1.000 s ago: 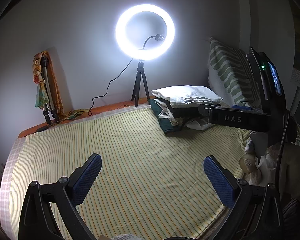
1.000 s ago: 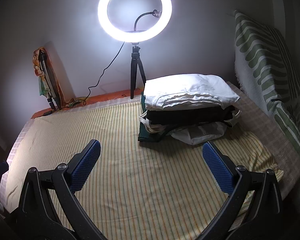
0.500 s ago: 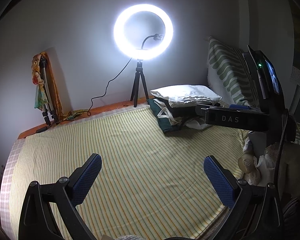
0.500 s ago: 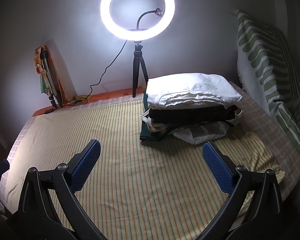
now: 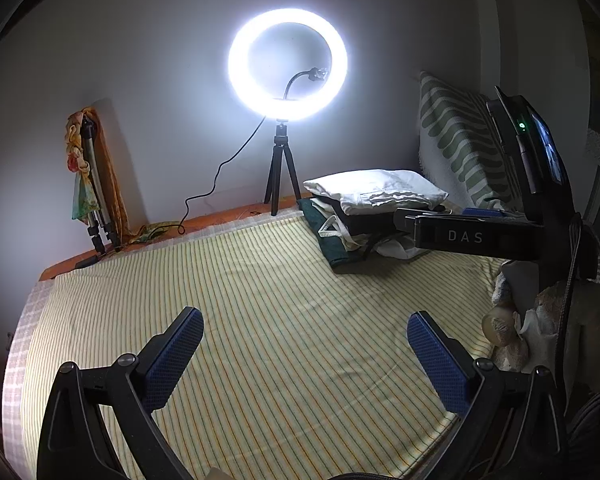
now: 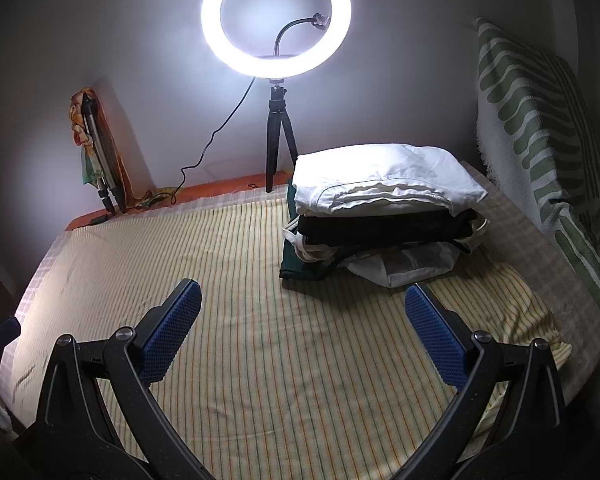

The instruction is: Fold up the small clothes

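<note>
clothes stack (image 5: 374,208) beside "das"-marked right gripper (image 5: 466,236)

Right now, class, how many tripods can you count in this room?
2. One black tripod stands at the bed's far edge, holding the lit ring light. A second, folded tripod leans against the wall at far left, draped with cloth. Others may be hidden.

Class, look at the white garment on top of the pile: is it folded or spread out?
Folded. The white garment lies as a compact bundle with layered edges on top of the pile, not flat on the sheet.
</note>
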The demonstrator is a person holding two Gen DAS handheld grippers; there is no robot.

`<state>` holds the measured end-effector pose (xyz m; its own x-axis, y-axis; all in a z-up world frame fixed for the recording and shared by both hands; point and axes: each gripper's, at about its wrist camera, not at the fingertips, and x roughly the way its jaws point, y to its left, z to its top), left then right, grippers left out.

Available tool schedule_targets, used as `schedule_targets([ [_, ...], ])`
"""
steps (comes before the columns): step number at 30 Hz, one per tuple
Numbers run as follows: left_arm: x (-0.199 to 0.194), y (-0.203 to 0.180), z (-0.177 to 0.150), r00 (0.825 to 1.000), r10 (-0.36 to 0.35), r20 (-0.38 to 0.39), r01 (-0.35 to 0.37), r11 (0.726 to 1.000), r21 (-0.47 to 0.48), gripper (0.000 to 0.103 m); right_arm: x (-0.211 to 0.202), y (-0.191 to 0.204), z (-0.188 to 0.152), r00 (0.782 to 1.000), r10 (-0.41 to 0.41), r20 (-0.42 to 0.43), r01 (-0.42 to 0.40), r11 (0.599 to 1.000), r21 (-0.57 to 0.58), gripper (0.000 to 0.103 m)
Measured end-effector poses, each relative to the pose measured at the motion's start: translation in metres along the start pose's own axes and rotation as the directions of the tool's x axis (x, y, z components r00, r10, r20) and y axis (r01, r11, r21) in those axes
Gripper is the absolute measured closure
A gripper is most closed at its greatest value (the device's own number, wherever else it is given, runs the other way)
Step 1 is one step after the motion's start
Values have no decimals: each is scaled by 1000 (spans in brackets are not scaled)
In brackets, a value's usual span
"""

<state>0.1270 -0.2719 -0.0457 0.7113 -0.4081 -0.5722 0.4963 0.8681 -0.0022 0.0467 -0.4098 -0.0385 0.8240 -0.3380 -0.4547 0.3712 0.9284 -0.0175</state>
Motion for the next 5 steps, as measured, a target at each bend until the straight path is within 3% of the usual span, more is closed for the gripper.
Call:
schedule_targets([
  [5, 7, -1, -1, 1000, -4, -17, 4, 1000, 3, 0, 2, -2, -1, 1000, 4, -2, -4, 1000, -8, 0],
])
